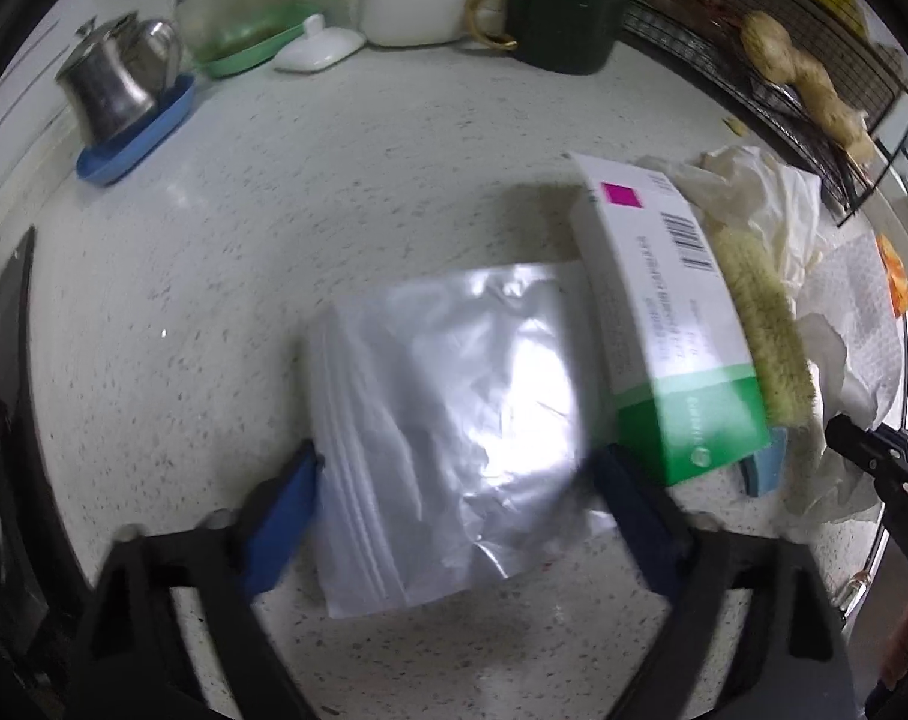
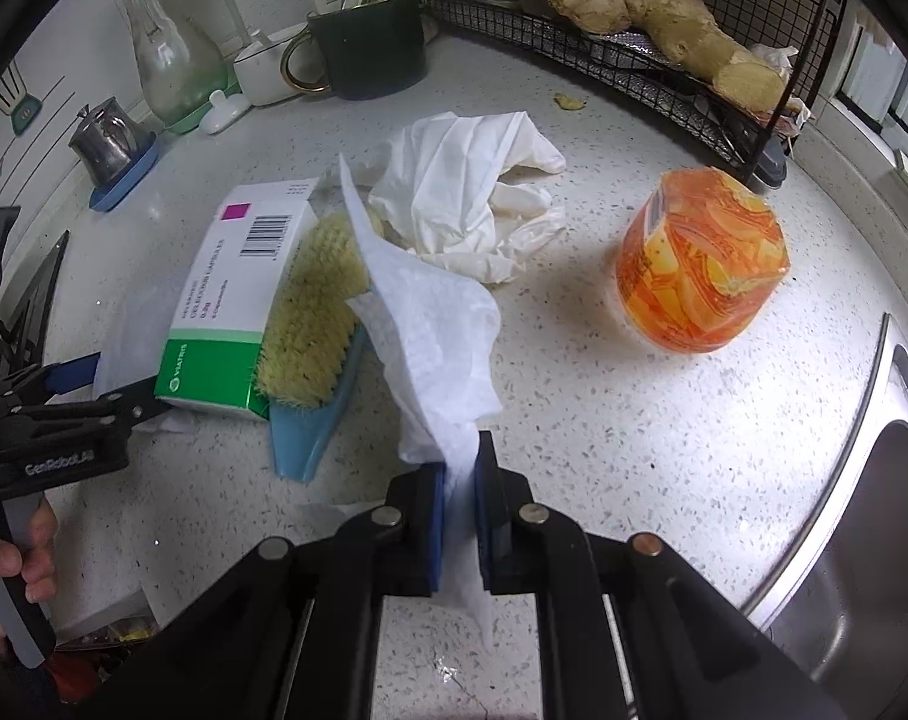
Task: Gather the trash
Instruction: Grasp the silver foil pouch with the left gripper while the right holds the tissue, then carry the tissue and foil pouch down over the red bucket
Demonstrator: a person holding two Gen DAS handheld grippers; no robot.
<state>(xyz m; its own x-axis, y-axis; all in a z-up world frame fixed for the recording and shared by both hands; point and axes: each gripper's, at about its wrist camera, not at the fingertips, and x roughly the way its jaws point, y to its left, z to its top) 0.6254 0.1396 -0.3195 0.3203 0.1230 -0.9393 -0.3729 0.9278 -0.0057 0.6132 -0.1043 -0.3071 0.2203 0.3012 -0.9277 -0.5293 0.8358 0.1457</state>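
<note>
Speckled counter (image 2: 664, 420): right tongs (image 2: 460, 480) pinch paper towel (image 2: 435, 324).

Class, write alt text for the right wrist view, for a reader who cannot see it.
The right claw is shut on a white paper towel above a speckled white countertop. Left of the towel lie a blue-backed scrubbing brush and a white-and-green cardboard box; to its right stands an orange patterned jar.
</note>
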